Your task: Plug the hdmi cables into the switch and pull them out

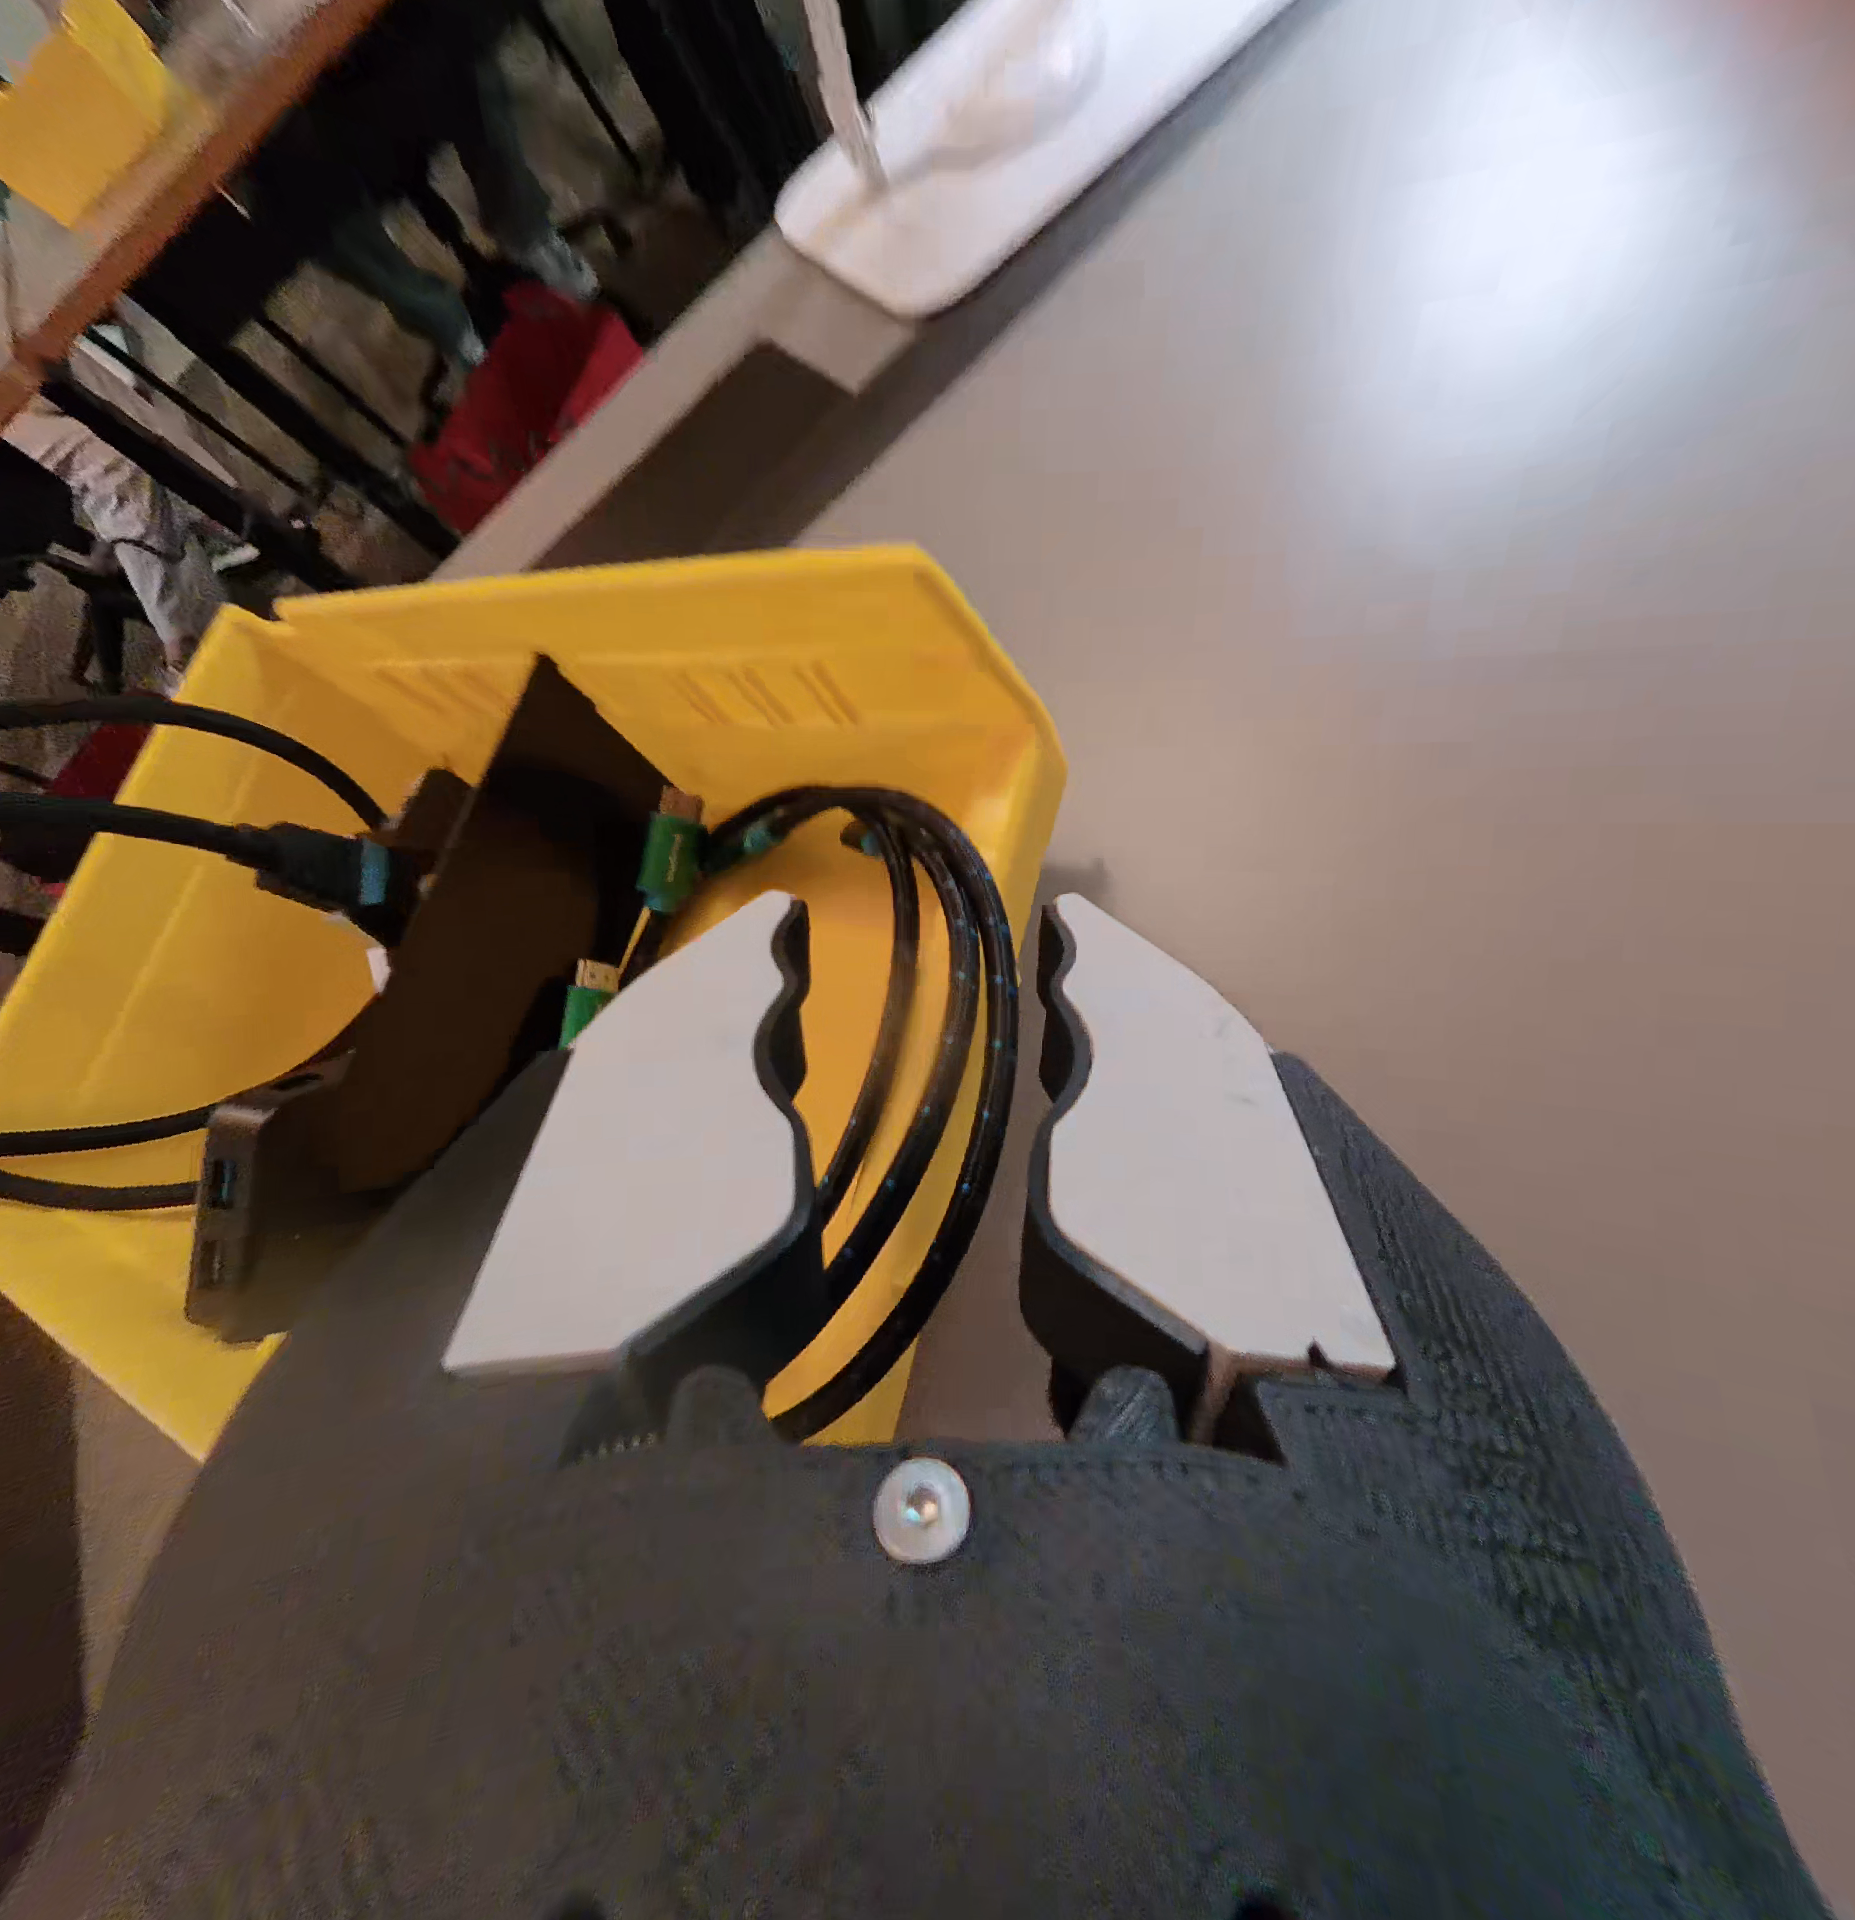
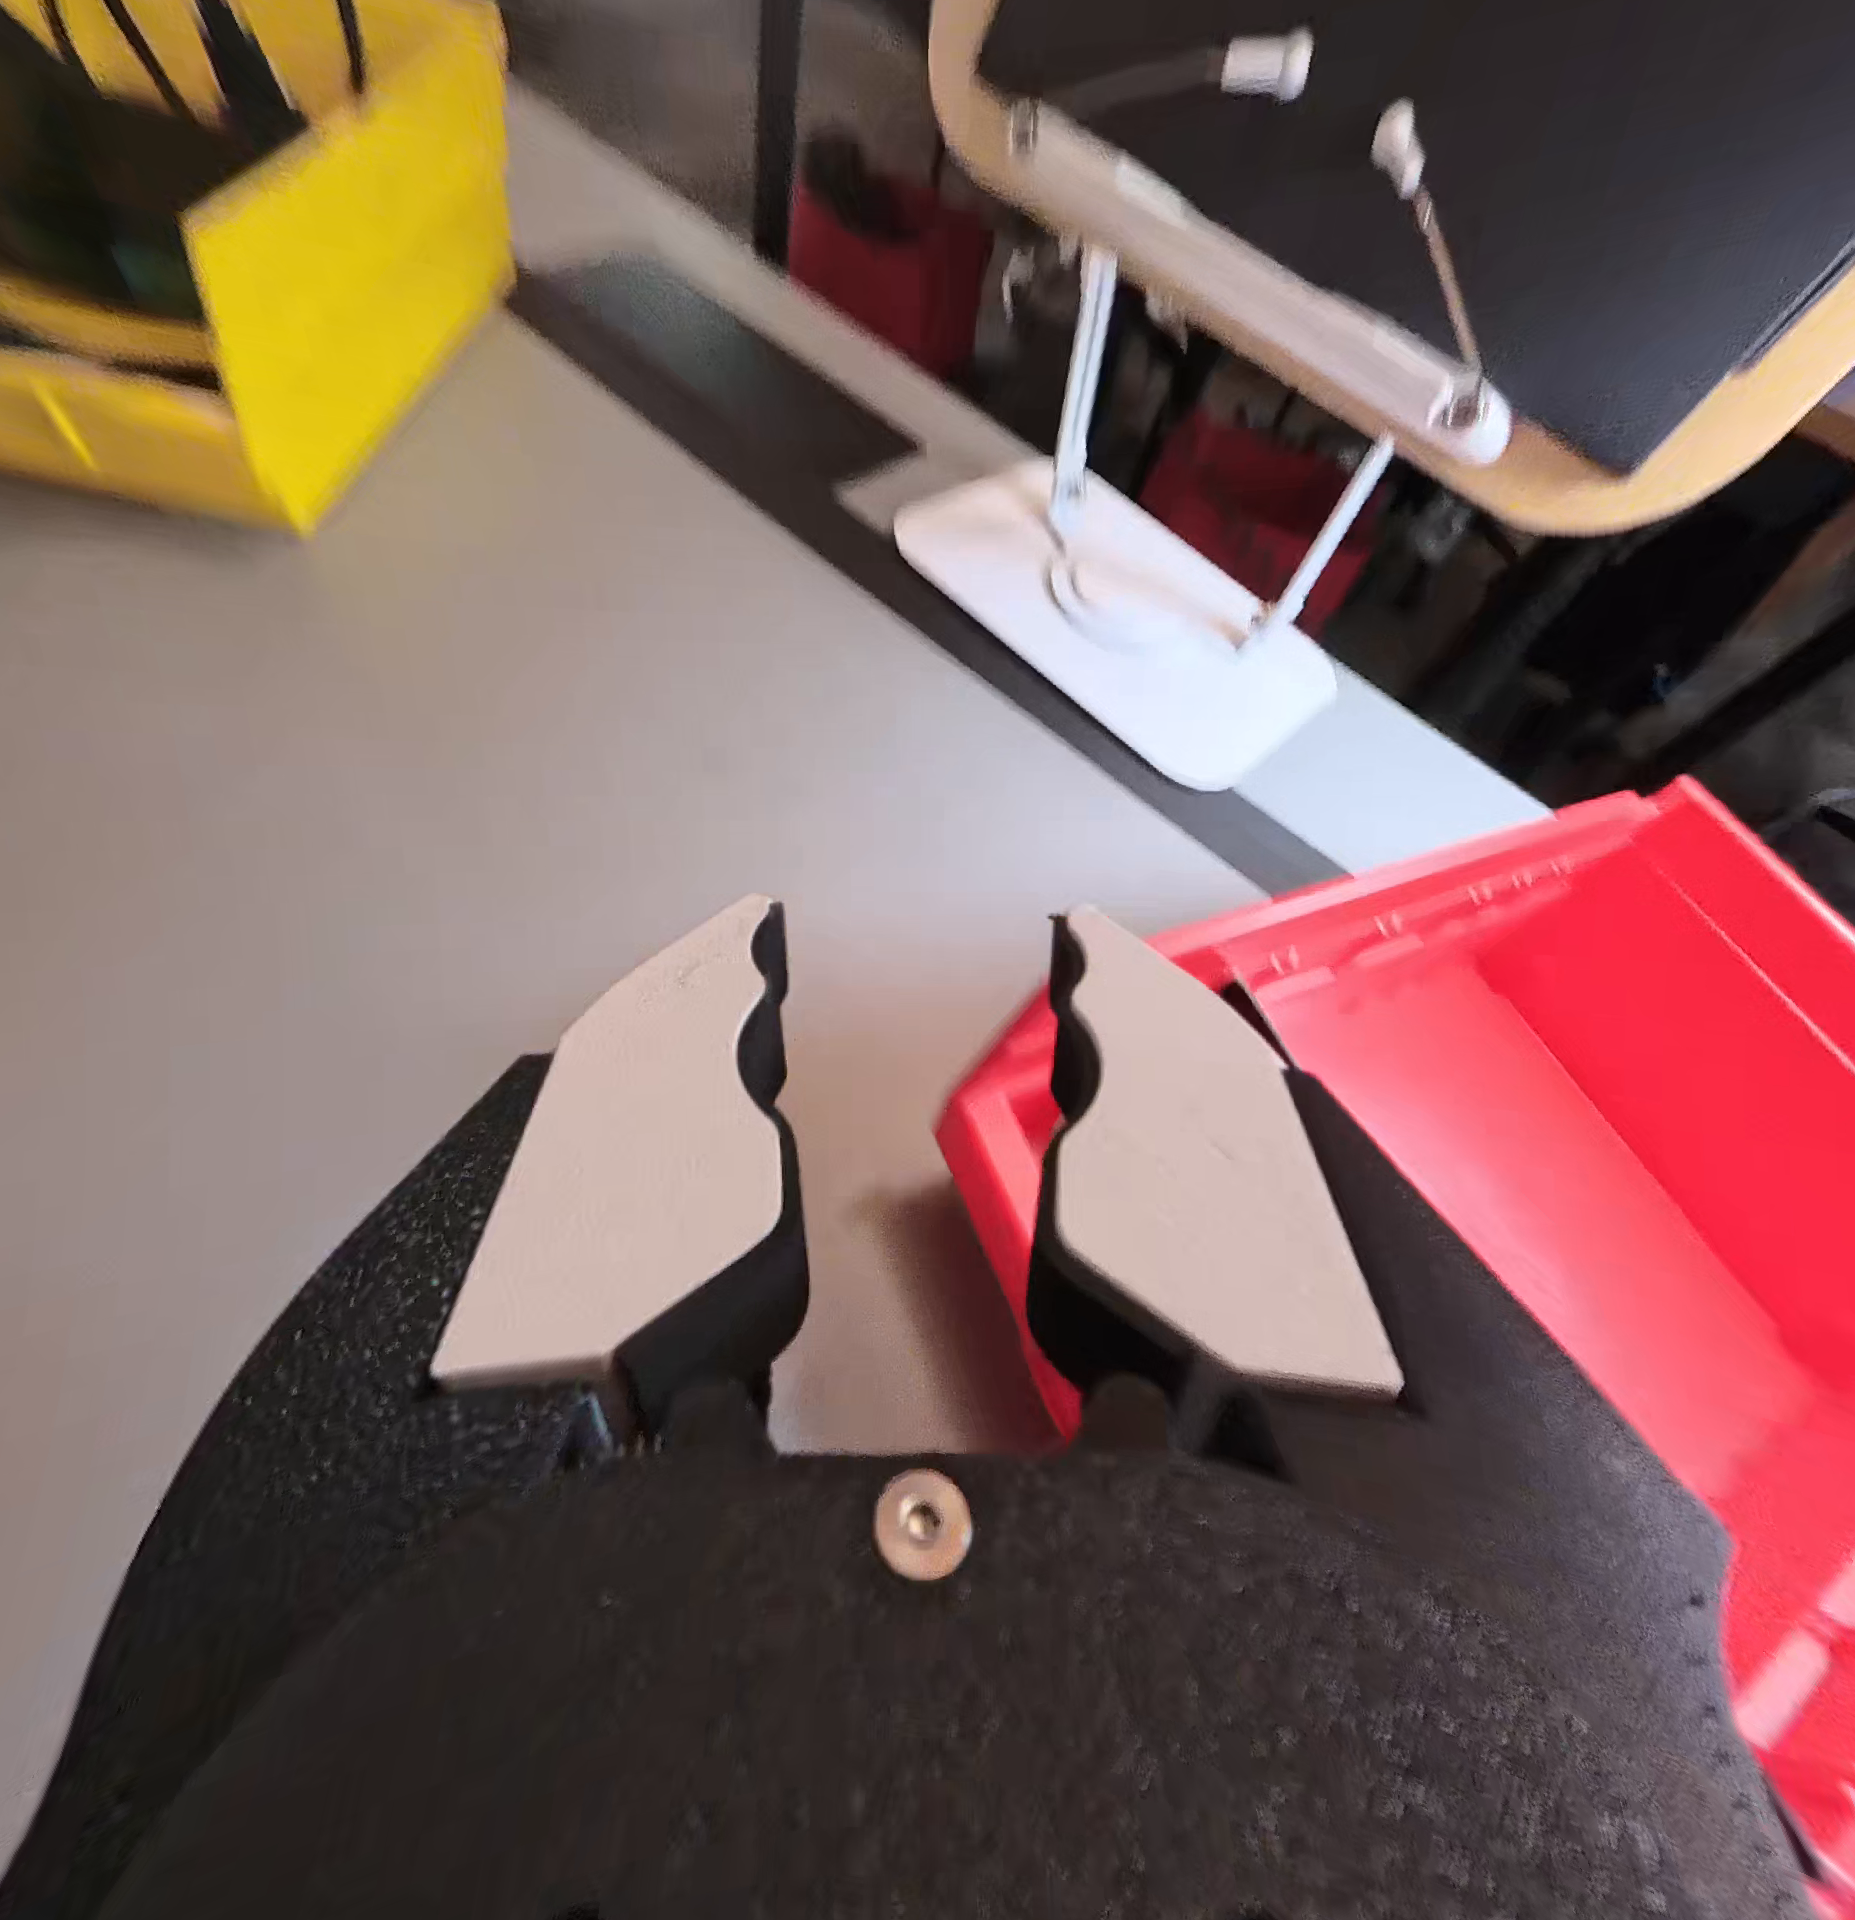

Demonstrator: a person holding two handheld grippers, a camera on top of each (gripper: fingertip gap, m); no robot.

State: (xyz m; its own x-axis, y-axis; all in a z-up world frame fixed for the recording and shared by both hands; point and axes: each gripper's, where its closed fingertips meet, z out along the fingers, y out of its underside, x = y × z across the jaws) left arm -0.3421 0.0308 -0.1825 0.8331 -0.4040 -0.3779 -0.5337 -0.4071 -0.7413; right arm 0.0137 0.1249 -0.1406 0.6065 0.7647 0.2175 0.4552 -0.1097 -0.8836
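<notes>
Left wrist view first: the left gripper point(image 1: 918, 914) hangs over the near corner of a yellow bin point(image 1: 881, 644) that sits on a grey table point(image 1: 1422, 623). Its jaws stand well apart and grip nothing. A coiled black cable point(image 1: 970, 997) with blue flecks loops through the gap between them, lying down in the bin rather than pinched. A black divider point(image 1: 507, 935) stands upright in the bin. Right of it sit two green plugs with gold tips, the upper plug point(image 1: 671, 854) and the lower plug point(image 1: 587, 1006), the lower one partly hidden behind the left finger. On the divider's left side, another black cable's dark plug point(image 1: 331, 868) points at it; whether it is seated, I cannot tell. A small black box with ports point(image 1: 239, 1195), likely the switch, lies at the bin's near-left edge. A white stand base point(image 1: 964, 177) sits at the table's far edge.

Over to the right wrist view: the right gripper point(image 2: 918, 925) is wide open too, holding nothing, above bare table. A red bin point(image 2: 1588, 1122) lies just beside its right finger. The yellow bin sits well apart at the top left, blurred.
</notes>
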